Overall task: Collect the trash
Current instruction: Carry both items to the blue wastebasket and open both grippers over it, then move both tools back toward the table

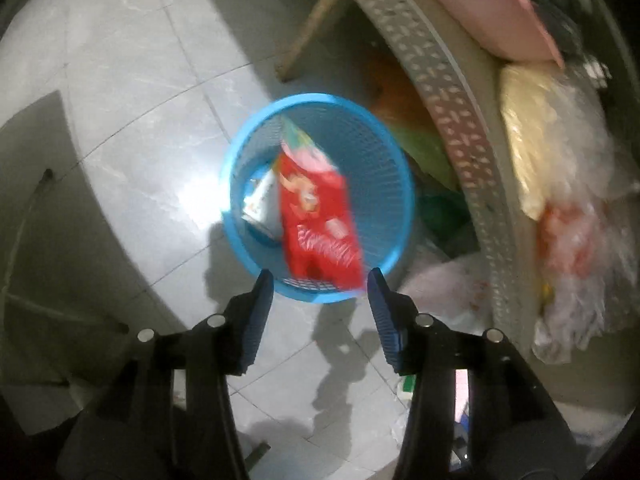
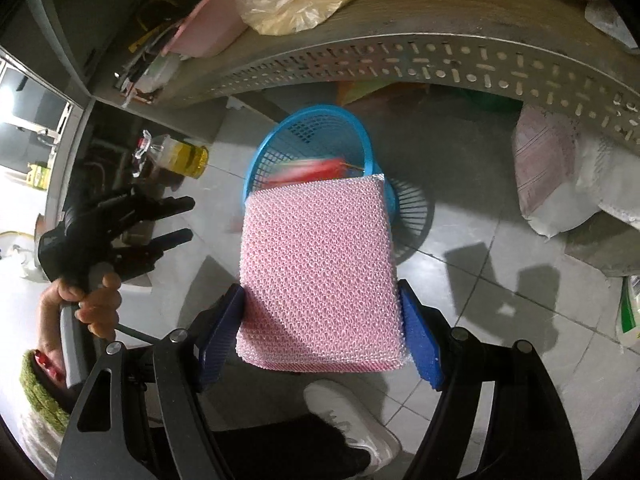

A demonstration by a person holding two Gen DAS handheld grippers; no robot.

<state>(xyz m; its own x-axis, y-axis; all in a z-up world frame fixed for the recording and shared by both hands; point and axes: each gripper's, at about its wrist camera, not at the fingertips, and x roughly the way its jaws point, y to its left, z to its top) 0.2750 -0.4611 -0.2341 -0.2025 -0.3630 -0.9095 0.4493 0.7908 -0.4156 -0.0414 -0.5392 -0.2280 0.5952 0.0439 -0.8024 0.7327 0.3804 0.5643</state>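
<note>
While the blue basket sits on the grey tiled floor beside a metal shelf, it looks light and bendy, with thin plastic walls full of little holes. A bump could tip it, so trash is best dropped from above, into the middle.

Next biggest is the pink mesh pad. It looks soft, squashy and very light, like a sponge. The right claw grasps it by its two side edges, near the bottom end. That seems a good place to pinch, since the pad gives a little and should not slip. This claw tilts down toward the basket, close to it.

Then comes the red snack bag. It is thin, crinkly and slippery, and looks blurry inside the basket, leaning on a small white wrapper.

The left claw points steeply down over the basket rim. Its jaws are apart and hold nothing.
</note>
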